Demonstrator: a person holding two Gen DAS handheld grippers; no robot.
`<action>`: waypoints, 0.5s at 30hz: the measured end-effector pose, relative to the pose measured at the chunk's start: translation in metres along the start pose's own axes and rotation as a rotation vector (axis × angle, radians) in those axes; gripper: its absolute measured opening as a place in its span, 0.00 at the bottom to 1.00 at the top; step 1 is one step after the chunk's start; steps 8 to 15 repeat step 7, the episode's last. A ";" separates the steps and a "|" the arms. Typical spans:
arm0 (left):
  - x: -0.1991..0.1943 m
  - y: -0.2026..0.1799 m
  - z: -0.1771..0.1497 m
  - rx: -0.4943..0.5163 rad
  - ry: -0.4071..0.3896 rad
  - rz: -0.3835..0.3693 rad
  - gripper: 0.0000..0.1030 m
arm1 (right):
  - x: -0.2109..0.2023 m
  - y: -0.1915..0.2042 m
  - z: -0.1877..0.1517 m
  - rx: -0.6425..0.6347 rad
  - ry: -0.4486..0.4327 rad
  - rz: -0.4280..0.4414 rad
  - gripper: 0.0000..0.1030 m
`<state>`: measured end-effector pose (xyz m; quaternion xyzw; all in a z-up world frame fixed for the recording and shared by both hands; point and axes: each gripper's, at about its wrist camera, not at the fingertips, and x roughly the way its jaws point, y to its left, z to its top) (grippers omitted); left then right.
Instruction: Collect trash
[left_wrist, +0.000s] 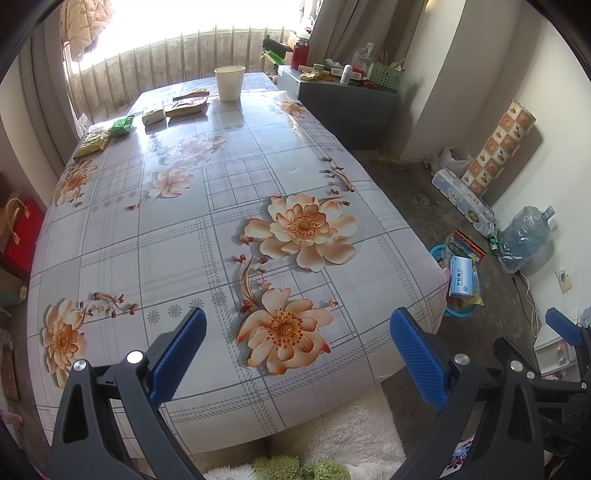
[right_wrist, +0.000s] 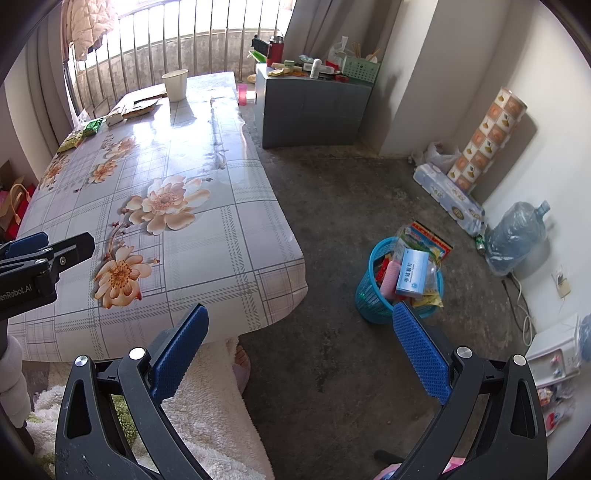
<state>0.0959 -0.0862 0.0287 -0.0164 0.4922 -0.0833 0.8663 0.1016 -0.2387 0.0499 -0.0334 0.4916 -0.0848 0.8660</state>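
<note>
Both grippers empty, fingers spread wide: the left gripper (left_wrist: 297, 354) hangs over the near end of the flowered table (left_wrist: 177, 258), the right gripper (right_wrist: 301, 354) over bare floor beside it. The blue trash basket (right_wrist: 369, 291) on the floor already brims with boxes and wrappers. By the look of it, collection is well along, though green packets (left_wrist: 122, 125), a tissue pack (left_wrist: 153, 114), a flat wrapper (left_wrist: 186, 107) and a paper cup (left_wrist: 229, 83) remain at the table's far end.

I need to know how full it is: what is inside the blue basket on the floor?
The blue plastic mesh basket holds a light-blue printed box, a pink roll and yellow wrappers, heaped above the rim. Whatever lies beneath them is covered.
</note>
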 end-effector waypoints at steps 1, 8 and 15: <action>0.000 0.000 0.000 0.001 -0.001 -0.001 0.95 | 0.000 0.000 0.000 0.000 0.000 0.000 0.93; -0.001 0.001 0.001 0.002 0.003 -0.004 0.95 | 0.000 0.000 0.000 0.001 0.000 0.000 0.93; -0.001 0.001 0.001 0.002 0.003 -0.004 0.95 | 0.000 0.000 0.000 0.001 0.000 0.000 0.93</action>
